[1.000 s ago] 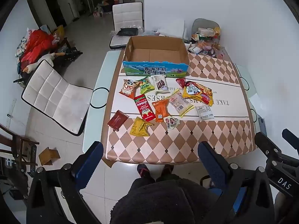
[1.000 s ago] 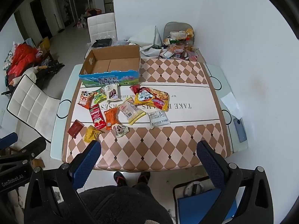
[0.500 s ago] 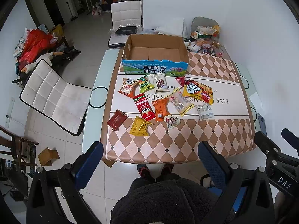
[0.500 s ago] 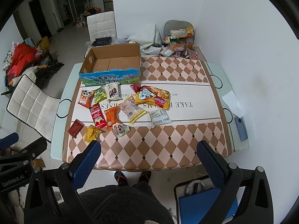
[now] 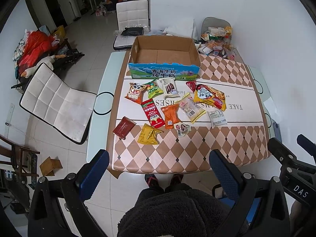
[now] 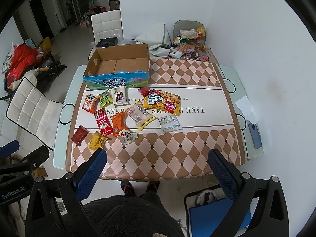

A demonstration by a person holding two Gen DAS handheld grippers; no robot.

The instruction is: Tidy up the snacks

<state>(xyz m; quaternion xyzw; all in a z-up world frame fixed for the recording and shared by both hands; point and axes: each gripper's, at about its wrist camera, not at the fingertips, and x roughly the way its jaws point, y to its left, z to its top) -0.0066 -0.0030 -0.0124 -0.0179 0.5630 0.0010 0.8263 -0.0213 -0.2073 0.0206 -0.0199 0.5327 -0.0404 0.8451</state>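
Several snack packets lie loose on the table in front of an empty cardboard box (image 5: pixel 164 55) (image 6: pixel 118 63) with a blue printed front. Among them are a large yellow noodle bag (image 5: pixel 210 96) (image 6: pixel 163 101), an orange packet (image 5: pixel 171 115) (image 6: pixel 118 123), a red packet (image 5: pixel 152 113), a dark red flat pack (image 5: pixel 124 127) (image 6: pixel 80 135) and a small yellow packet (image 5: pixel 148 134) (image 6: pixel 97 140). My left gripper (image 5: pixel 158 171) and right gripper (image 6: pixel 158 167) both hang open, high above the table's near edge, holding nothing.
The checkered table (image 5: pixel 197 154) stands against a white wall. A heap of other packets (image 5: pixel 216 41) sits at its far right corner. White chairs (image 5: pixel 55 102) stand at the left and at the far end (image 5: pixel 132 13). A phone (image 6: pixel 254 136) lies near the right edge. The person's dark fleece lap and feet show below.
Both grippers have drifted slightly closer to the table; the box and snacks sit a little lower and larger in view. Nothing on the table has moved.
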